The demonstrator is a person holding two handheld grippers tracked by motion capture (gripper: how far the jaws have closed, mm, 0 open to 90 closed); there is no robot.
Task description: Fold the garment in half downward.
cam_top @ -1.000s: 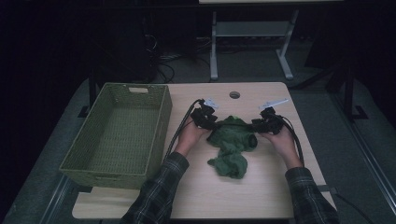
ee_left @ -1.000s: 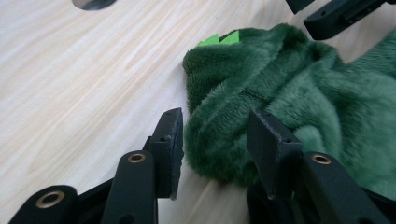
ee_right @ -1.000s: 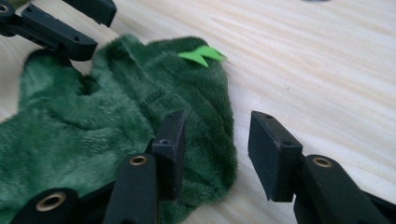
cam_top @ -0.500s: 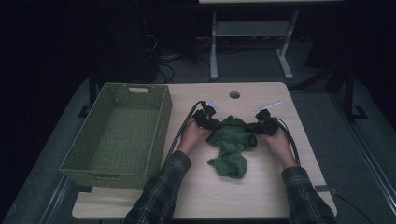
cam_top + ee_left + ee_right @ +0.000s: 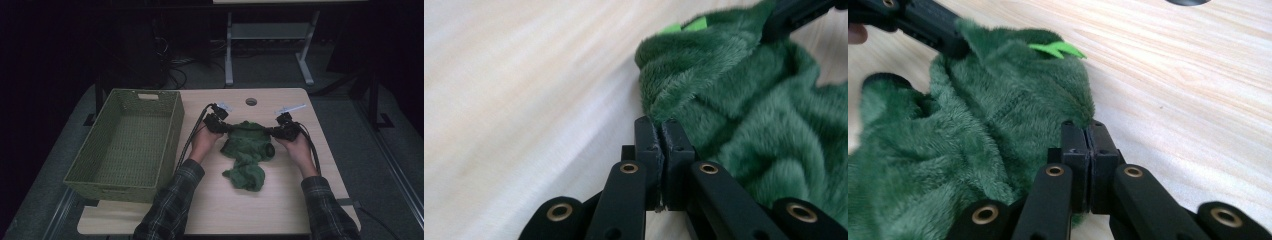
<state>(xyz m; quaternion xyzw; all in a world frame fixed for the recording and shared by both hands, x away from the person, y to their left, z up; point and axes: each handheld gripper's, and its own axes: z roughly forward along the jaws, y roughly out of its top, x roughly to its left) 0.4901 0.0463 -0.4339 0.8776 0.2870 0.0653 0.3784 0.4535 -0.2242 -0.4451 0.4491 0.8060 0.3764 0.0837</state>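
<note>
A crumpled green plush cloth lies on the wooden table, in front of the person. My left gripper sits at its upper left corner and my right gripper at its upper right corner. In the left gripper view the jaws have just been closing and now stand together, pinching the cloth's edge. The right gripper's jaws have likewise just closed on a fold of the cloth. A bright green tag pokes out of the cloth's top edge.
An empty woven green basket stands on the table's left half, close to the left forearm. A round cable hole is in the tabletop behind the cloth. Black cables trail from both grippers along the forearms. Bare wood lies in front of the cloth.
Both grippers have drawn in slightly onto the cloth's top corners, and its top edge now runs straight between them. The hands have barely shifted.
</note>
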